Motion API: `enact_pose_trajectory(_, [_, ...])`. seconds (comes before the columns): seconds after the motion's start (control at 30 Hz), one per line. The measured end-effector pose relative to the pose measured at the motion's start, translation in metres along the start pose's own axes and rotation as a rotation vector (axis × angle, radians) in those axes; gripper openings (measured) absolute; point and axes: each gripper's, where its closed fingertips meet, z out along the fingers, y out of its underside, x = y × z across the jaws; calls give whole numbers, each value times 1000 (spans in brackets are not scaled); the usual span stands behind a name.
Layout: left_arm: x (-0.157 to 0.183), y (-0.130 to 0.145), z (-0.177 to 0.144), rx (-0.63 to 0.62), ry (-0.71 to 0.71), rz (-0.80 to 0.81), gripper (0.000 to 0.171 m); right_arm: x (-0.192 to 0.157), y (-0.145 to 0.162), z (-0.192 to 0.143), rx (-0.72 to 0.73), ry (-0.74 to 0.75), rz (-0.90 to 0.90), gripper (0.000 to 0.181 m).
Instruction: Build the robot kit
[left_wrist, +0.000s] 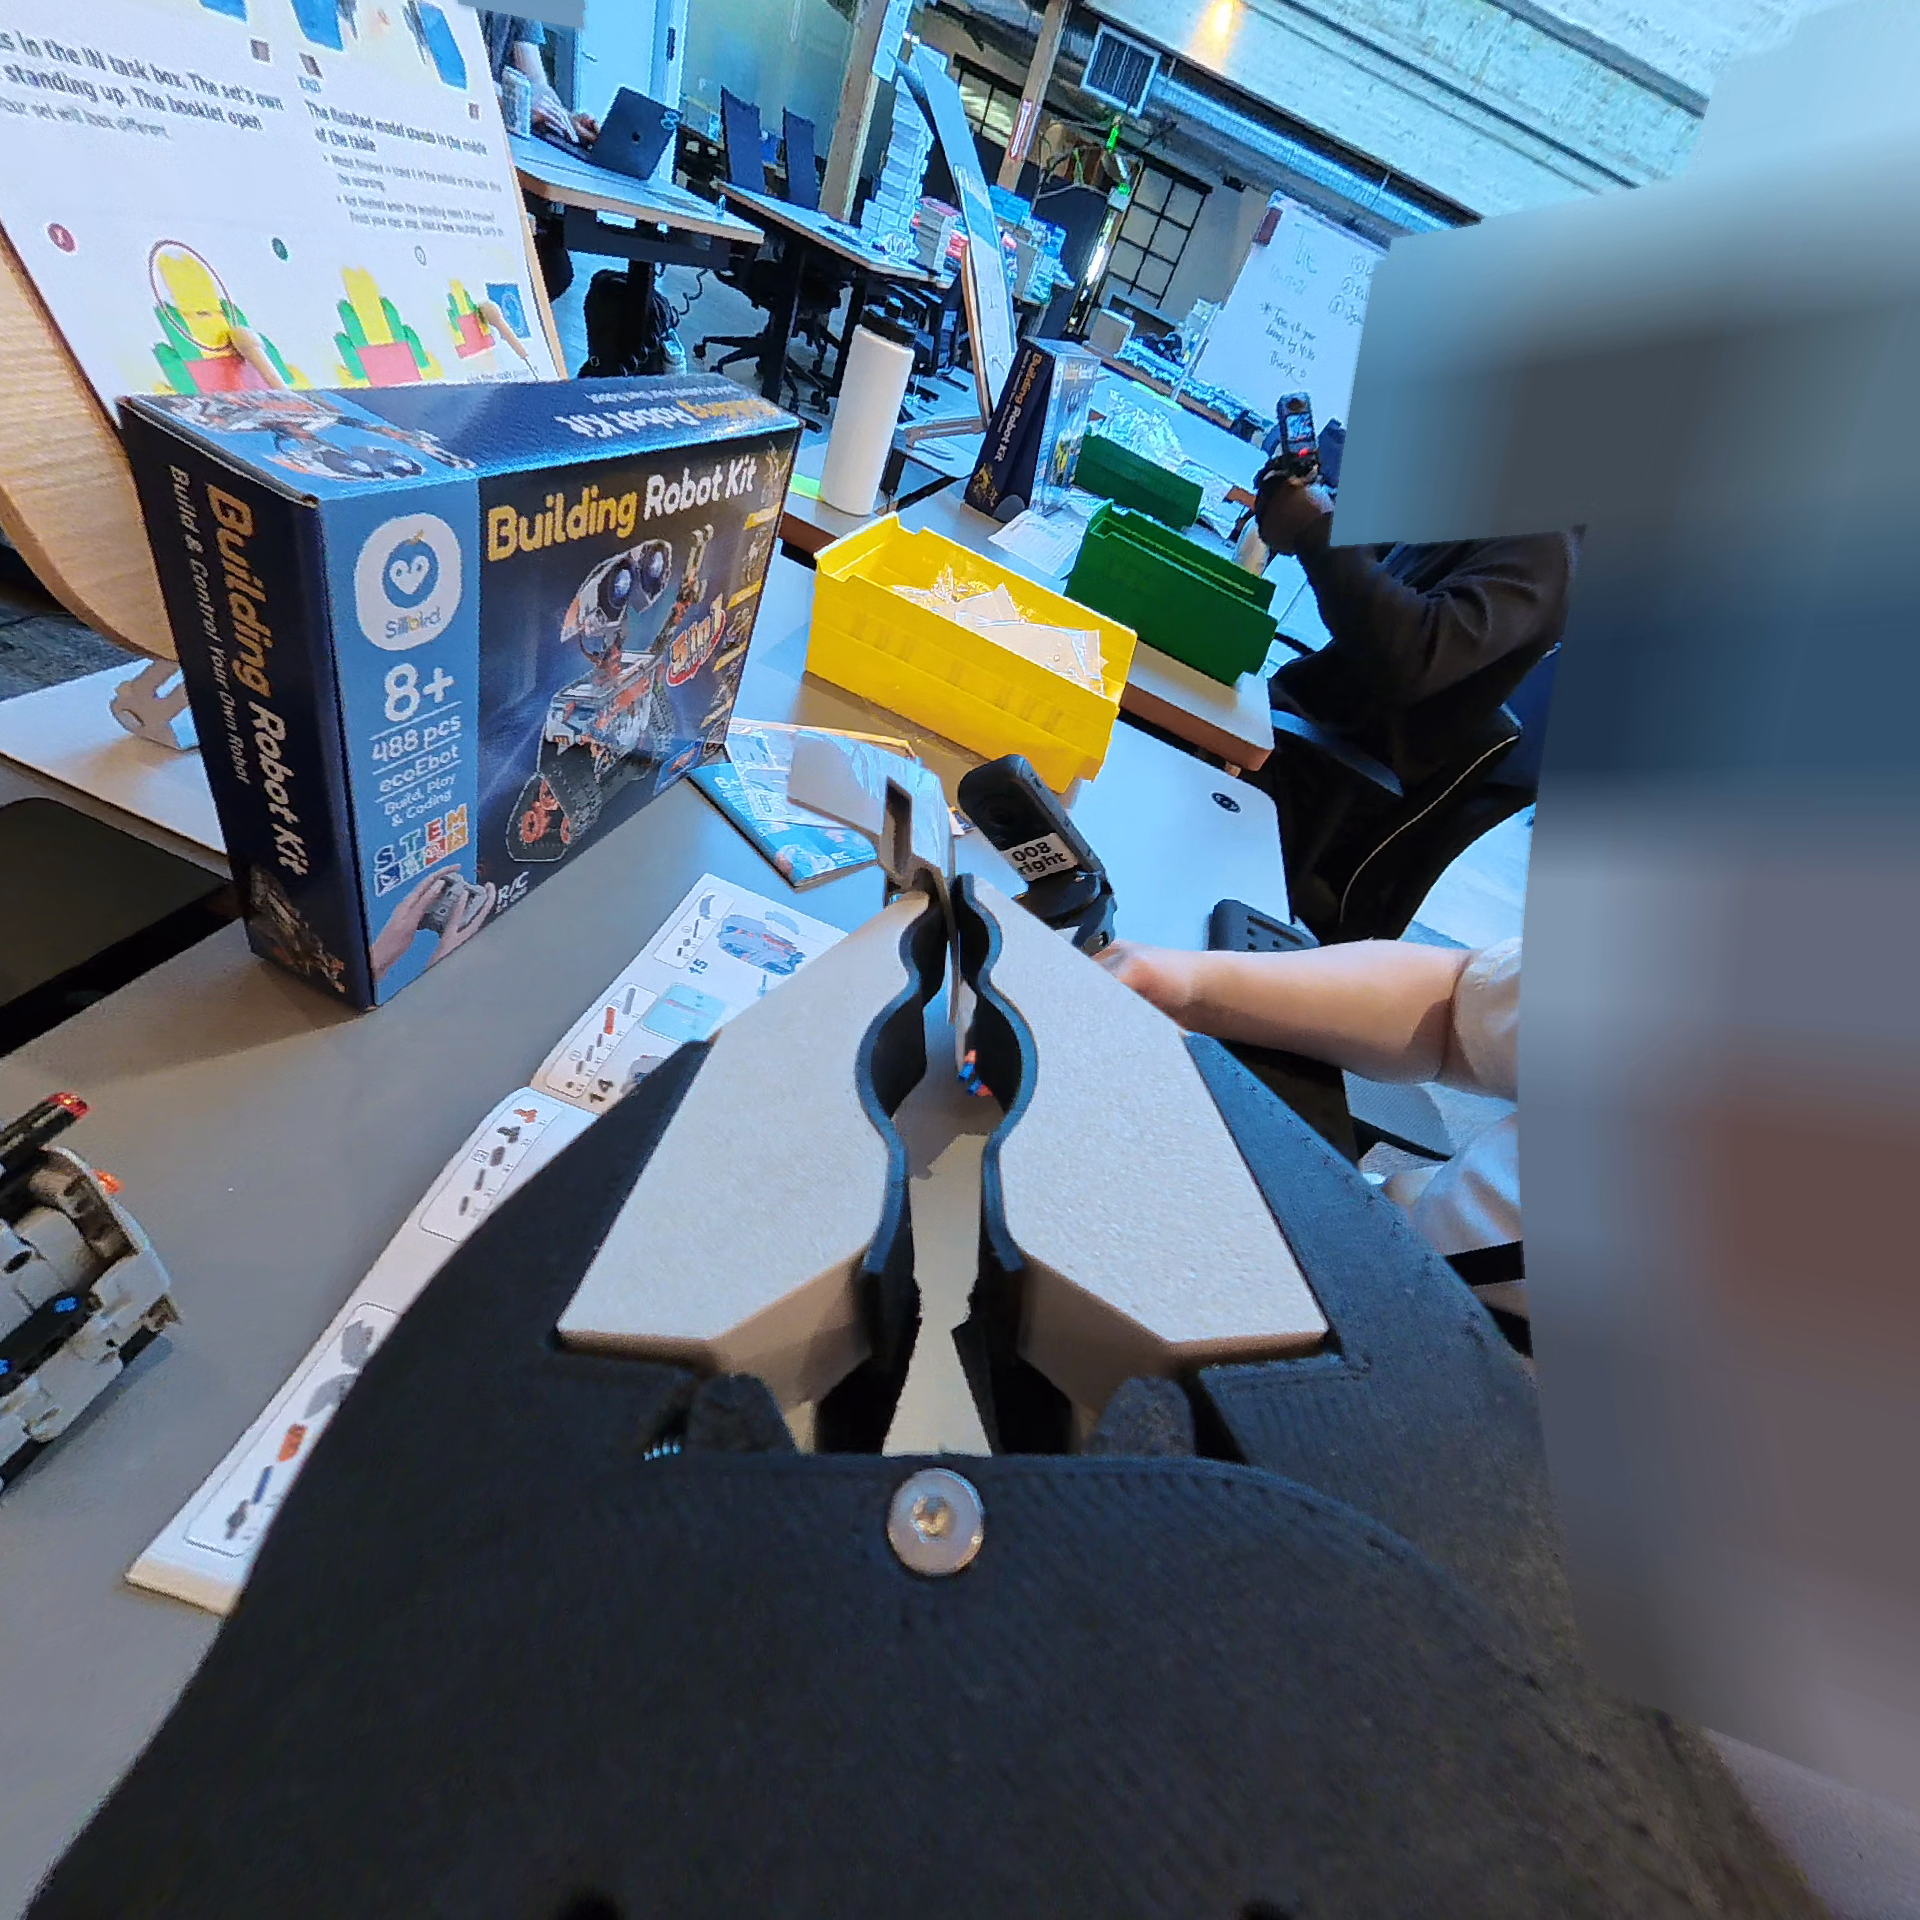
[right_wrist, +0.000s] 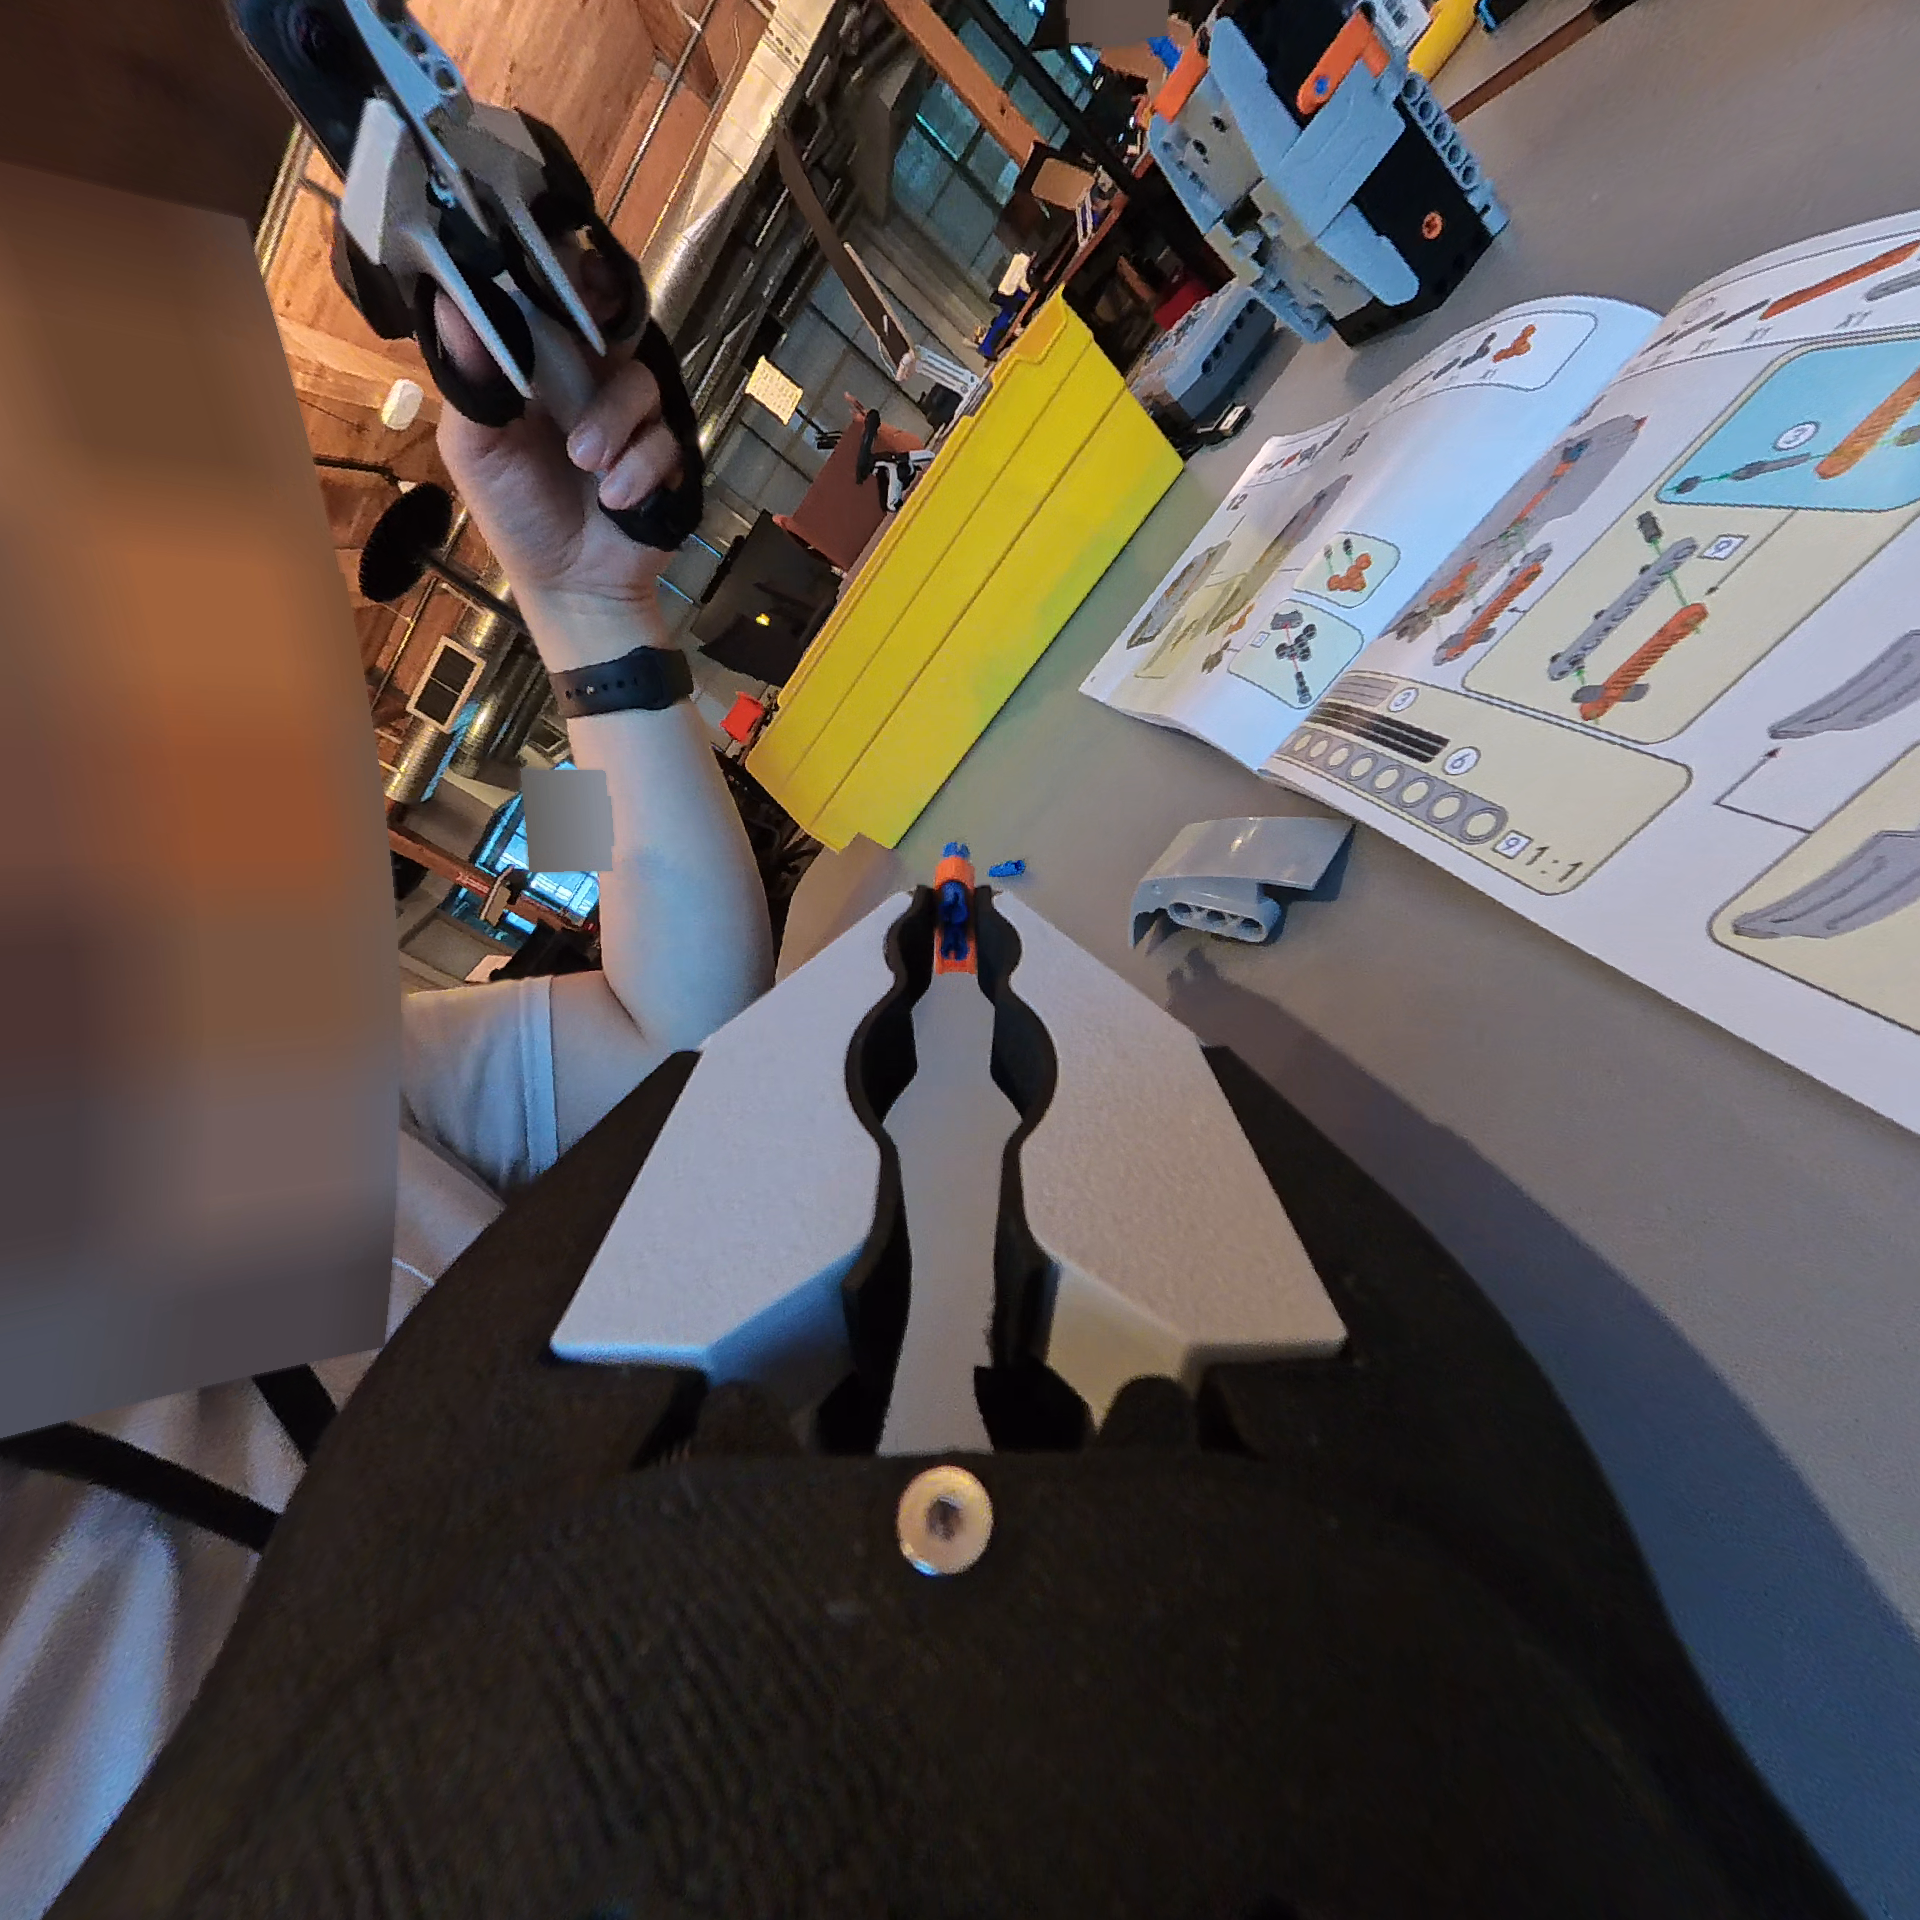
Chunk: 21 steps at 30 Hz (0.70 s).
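Observation:
My left gripper (left_wrist: 951, 906) is shut on a grey toy beam (left_wrist: 916, 844) that sticks up past its tips; it is held in the air above the grey table (left_wrist: 260, 1091). The same beam shows at the top left of the right wrist view (right_wrist: 416, 62), in the raised gripper a hand holds. My right gripper (right_wrist: 951, 914) is shut on a small orange piece with a blue pin in it (right_wrist: 952, 871), low over the table. A loose blue pin (right_wrist: 1006, 869) and a grey curved panel (right_wrist: 1236, 878) lie just beyond its tips.
An open instruction booklet (right_wrist: 1558, 623) lies to the right, with a partly built grey and black robot model (right_wrist: 1320, 177) behind it. A yellow bin (left_wrist: 966, 665), green bins (left_wrist: 1174, 592) and the blue kit box (left_wrist: 468, 665) stand on the table. A person's arm (right_wrist: 665, 883) is close on the left. One gripper's finger ends stand about 25 centimetres off the other's.

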Motion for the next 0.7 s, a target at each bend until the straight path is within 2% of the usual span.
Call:
enact_pose_trajectory(0.2, [6,-9,-13,49,16,-11,0,1,-1,3,-1,-3,5,5])
enact_pose_trajectory(0.4, [2,-4,-9,-1,-36,15,0,1,-1,2,10,7,-11,5])
enact_pose_trajectory(0.7, [14,-8,-7,12,12,21,0,4,-2,3,12,29,-11,5])
